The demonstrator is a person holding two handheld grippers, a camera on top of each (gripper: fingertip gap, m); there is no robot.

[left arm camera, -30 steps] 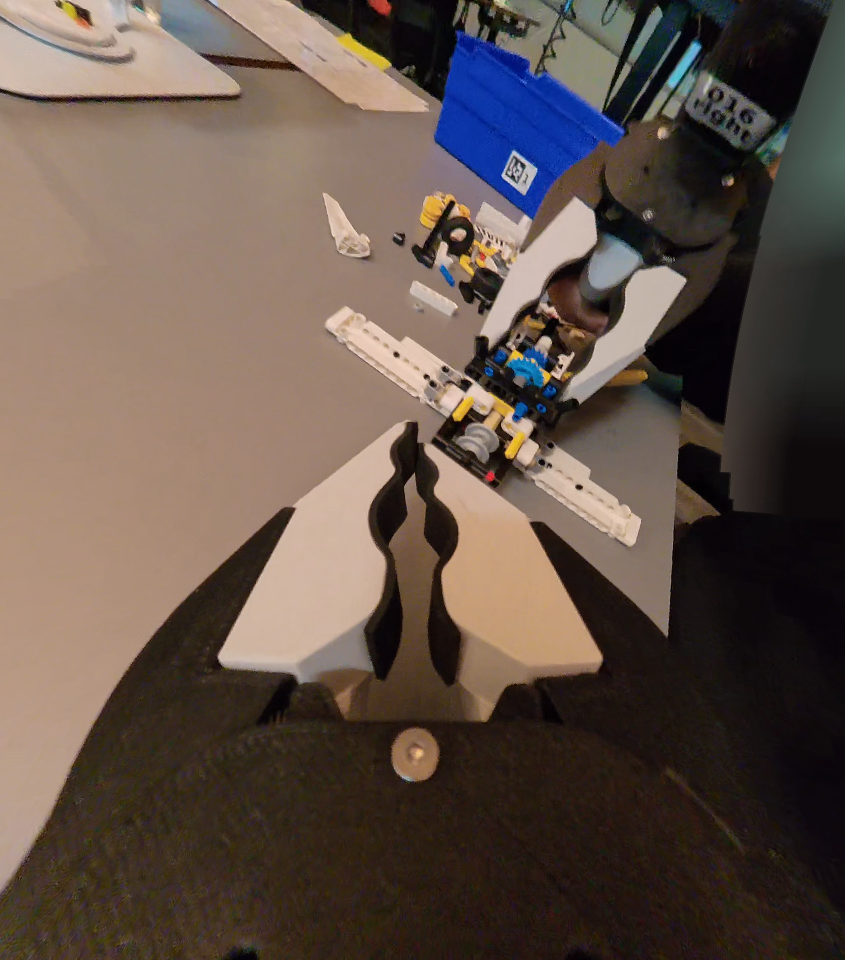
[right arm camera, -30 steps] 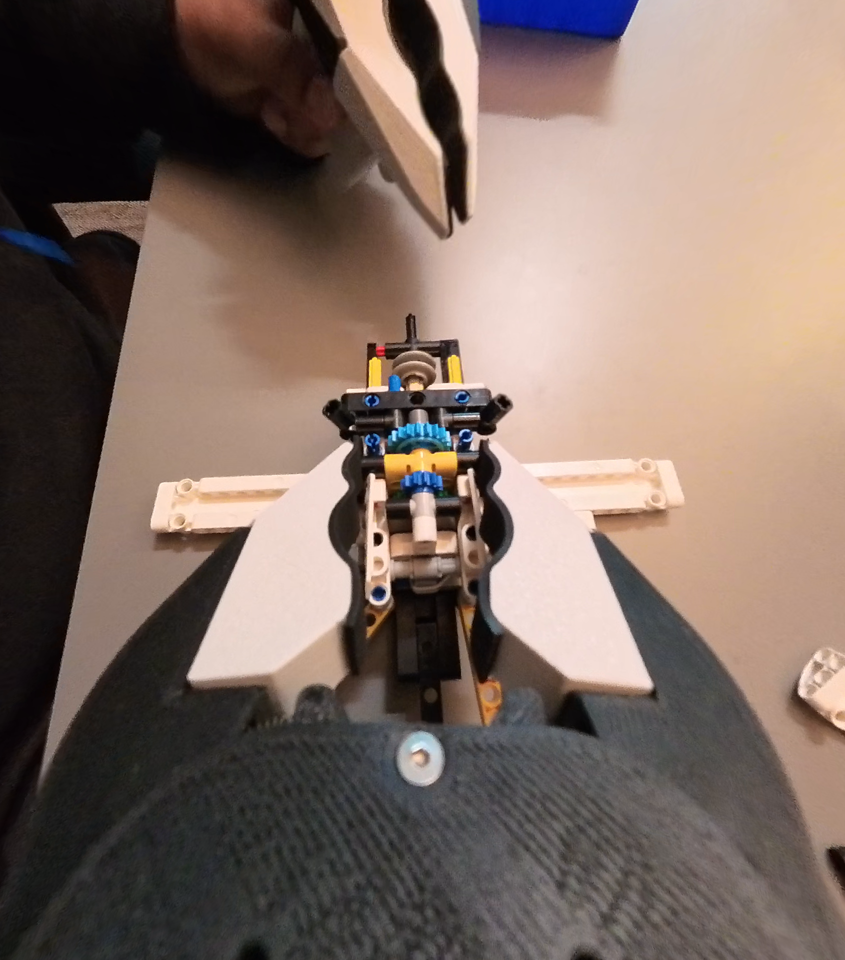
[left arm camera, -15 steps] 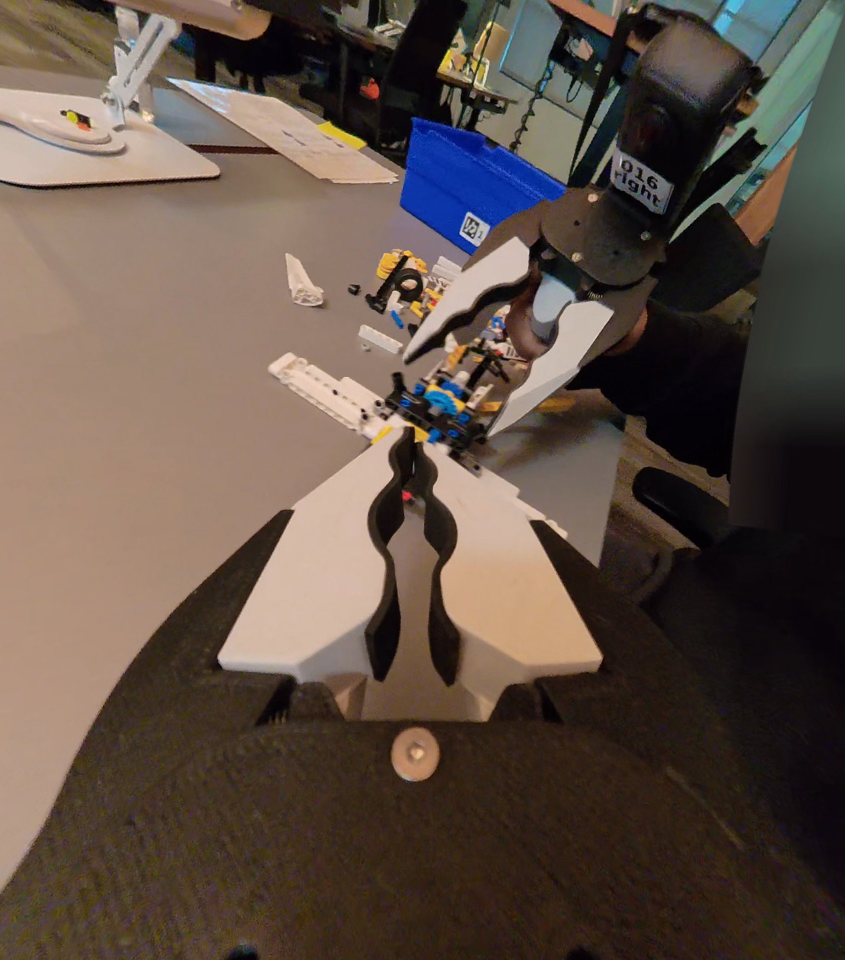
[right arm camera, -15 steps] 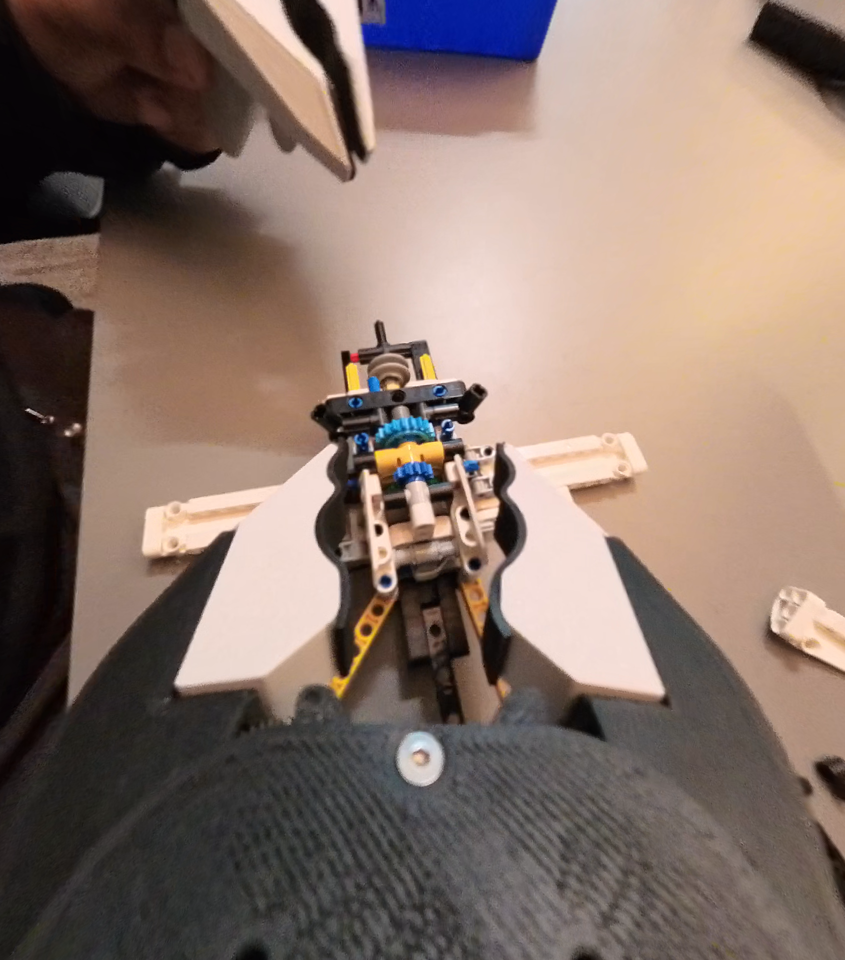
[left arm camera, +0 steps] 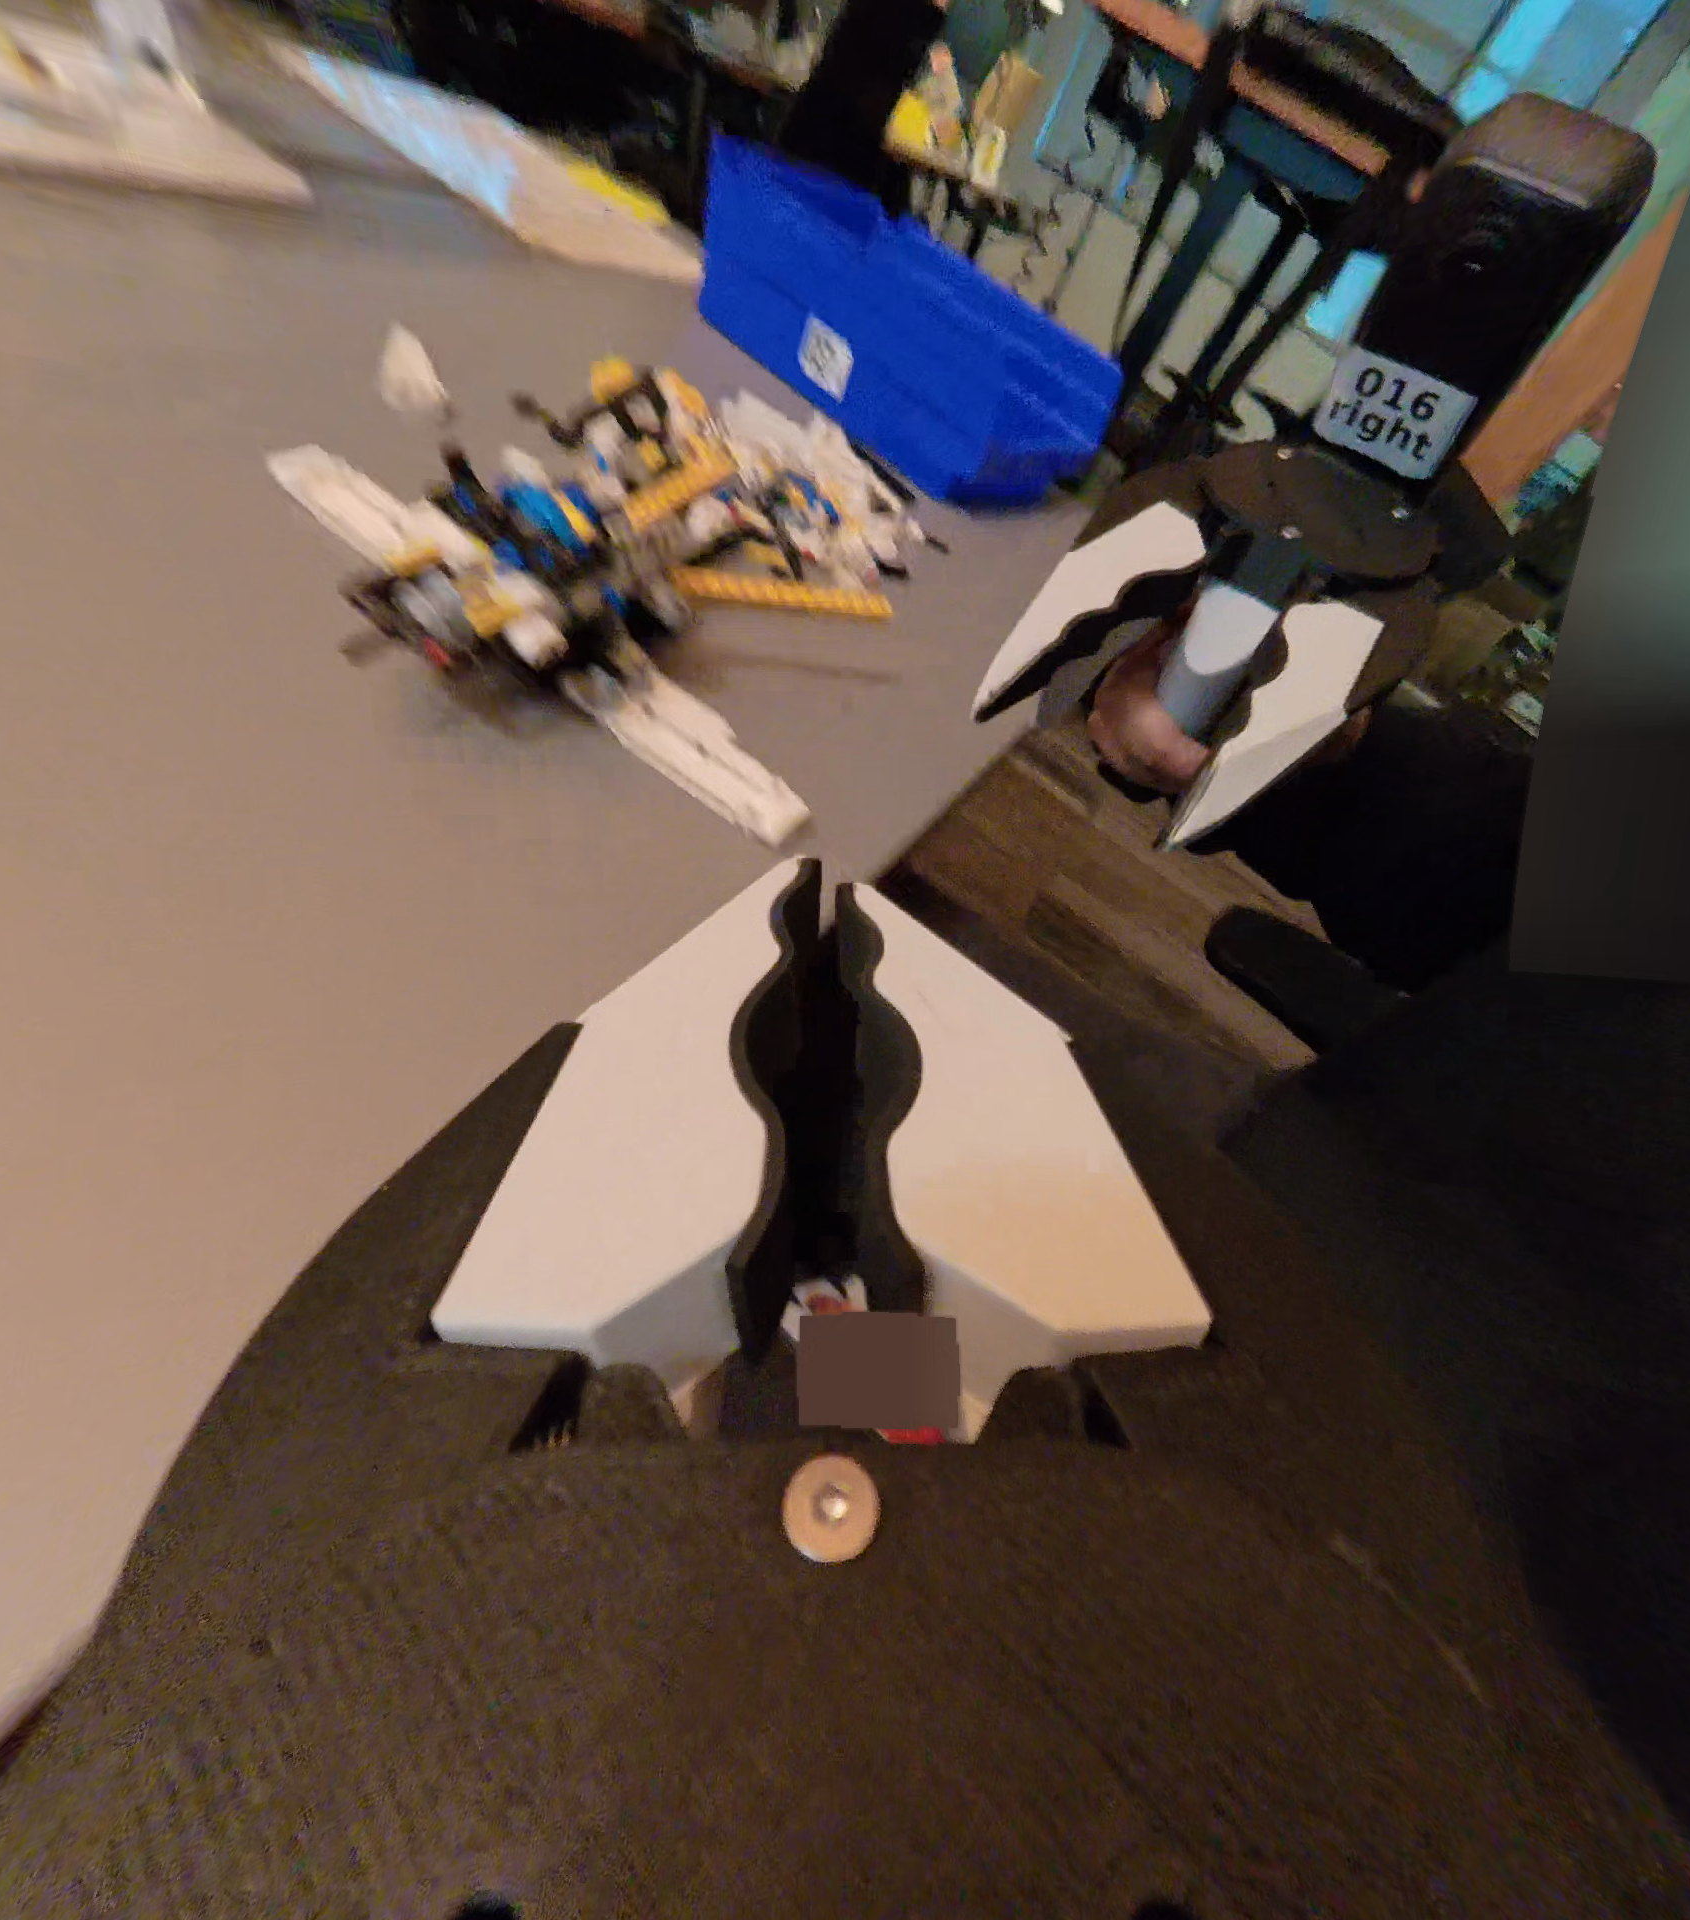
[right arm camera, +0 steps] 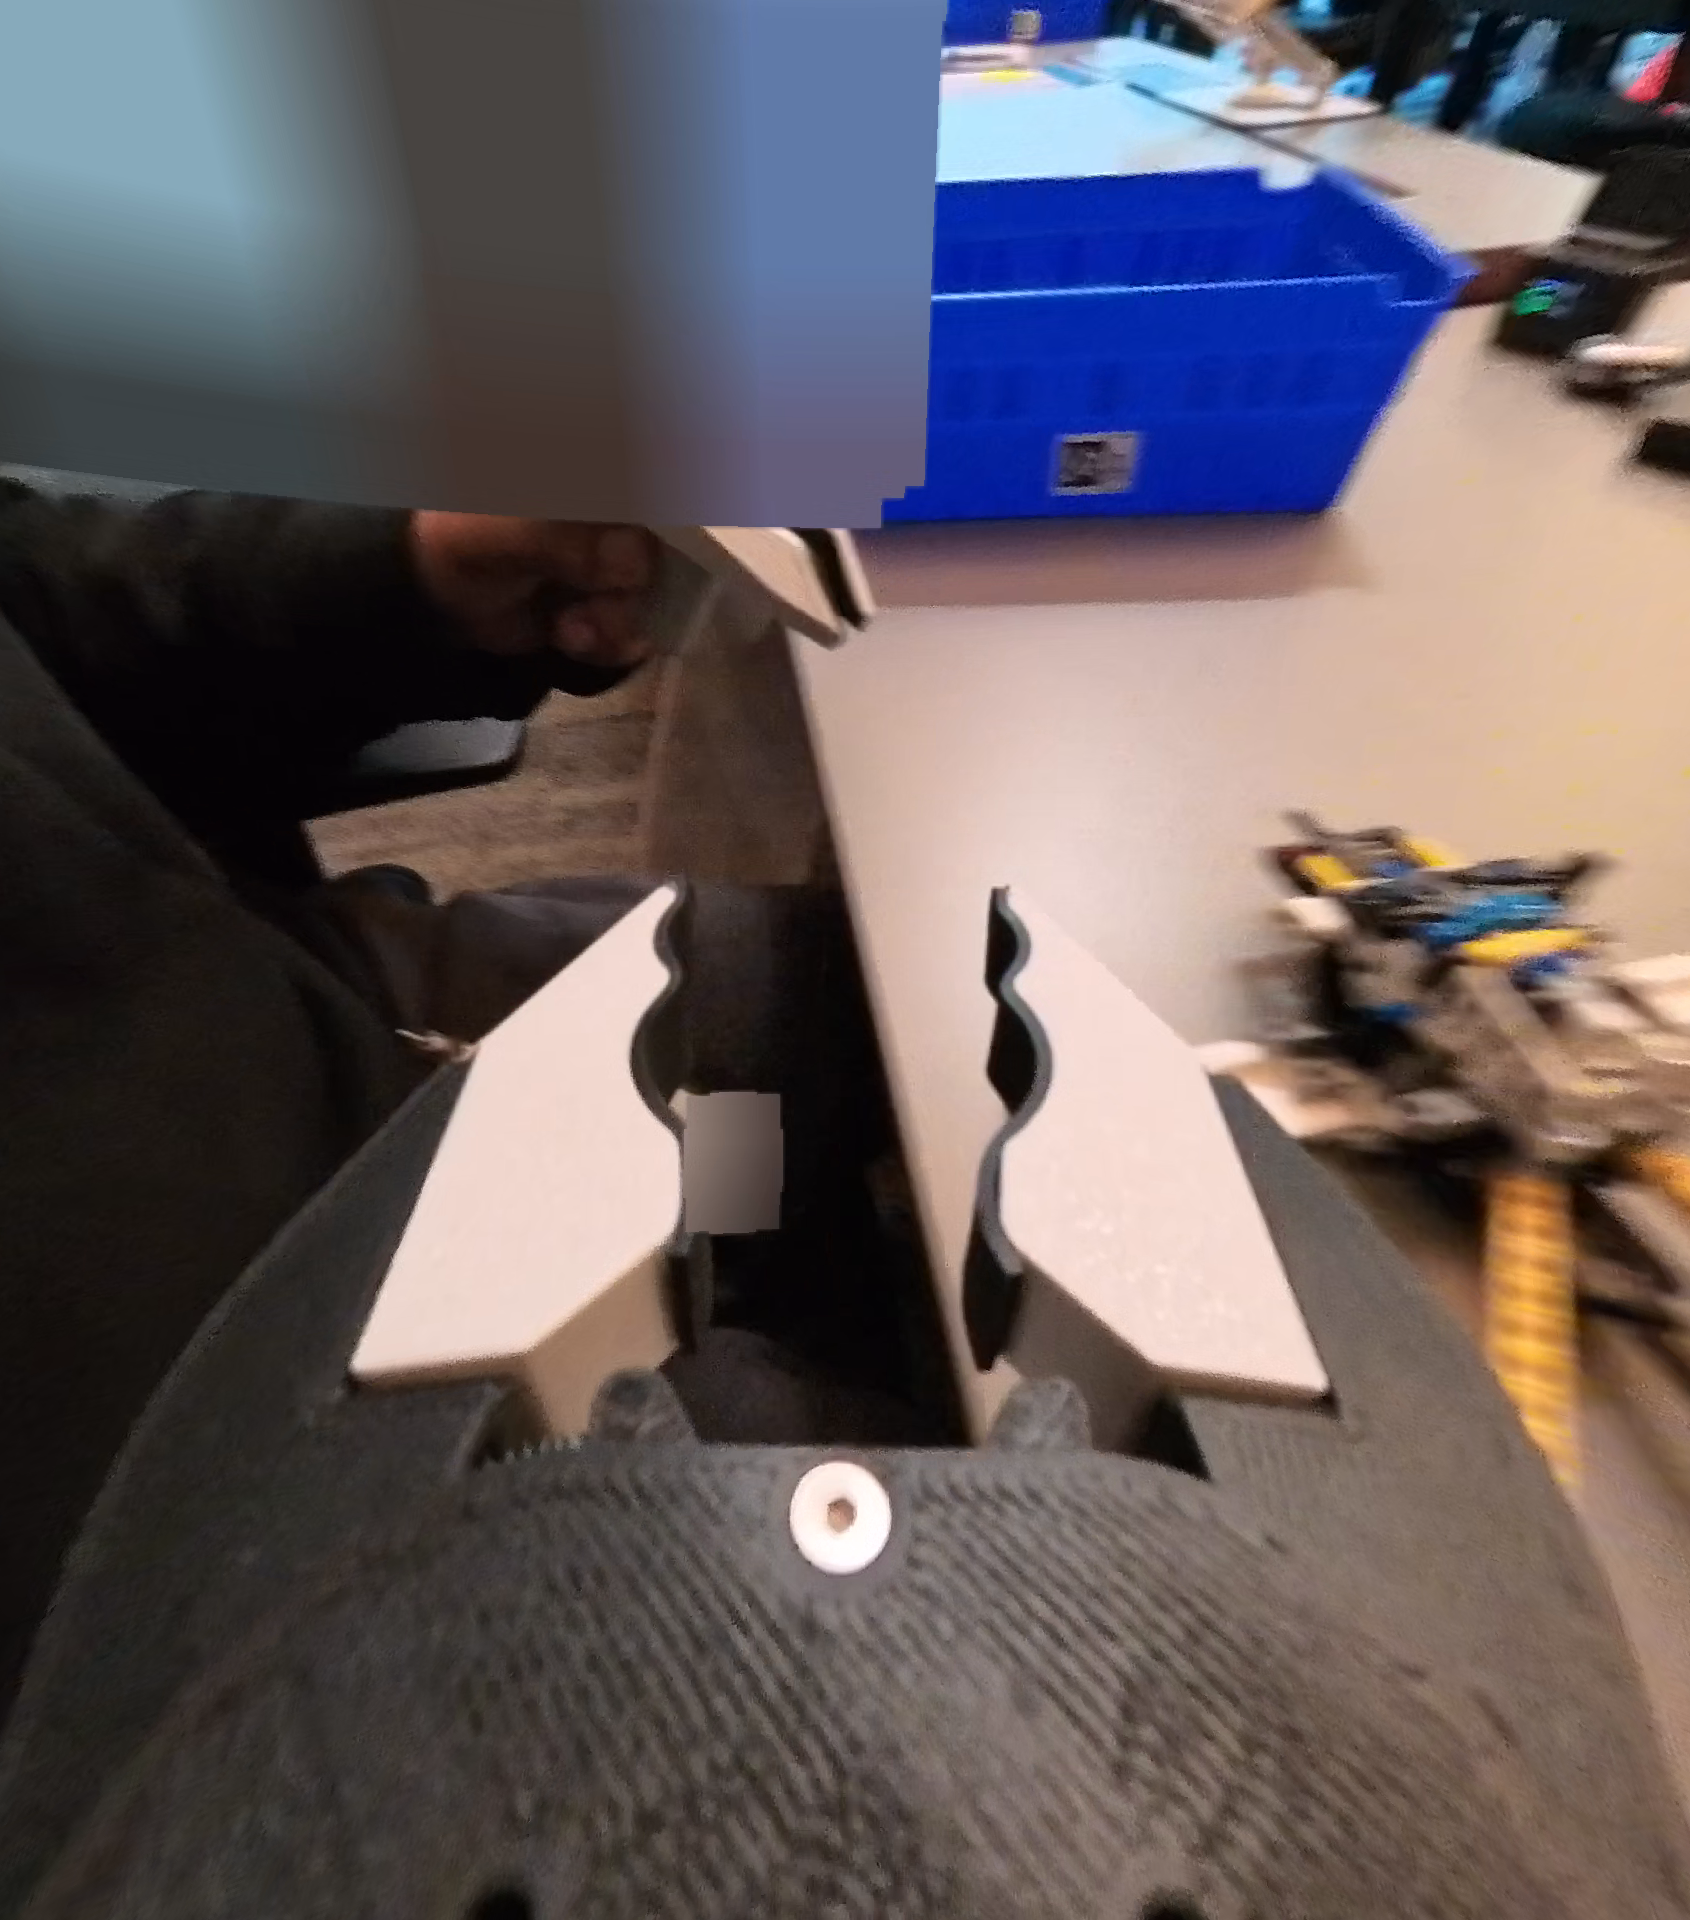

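Left gripper: the left gripper (left arm camera: 825,896) has its jaws together with nothing between them, its tips over the near table (left arm camera: 145,831) edge at 12 o'clock in its own view.
Right gripper: the right gripper (right arm camera: 836,902) has its jaws wide apart and bare, straddling the table edge.
Model: the brick model (left arm camera: 519,582) lies on the table at 11 o'clock in the left view and at 3 o'clock in the right view, well apart from both grippers; black frame, blue gears, yellow beams, long white beams out to either side. It is blurred.
Loose parts: a heap of white and yellow pieces (left arm camera: 789,509) just behind the model.
Bin: blue bin (left arm camera: 882,343) beyond, at 12 o'clock.
Change: a second ago the right jaws flanked the model; now both grippers have drawn back off it.
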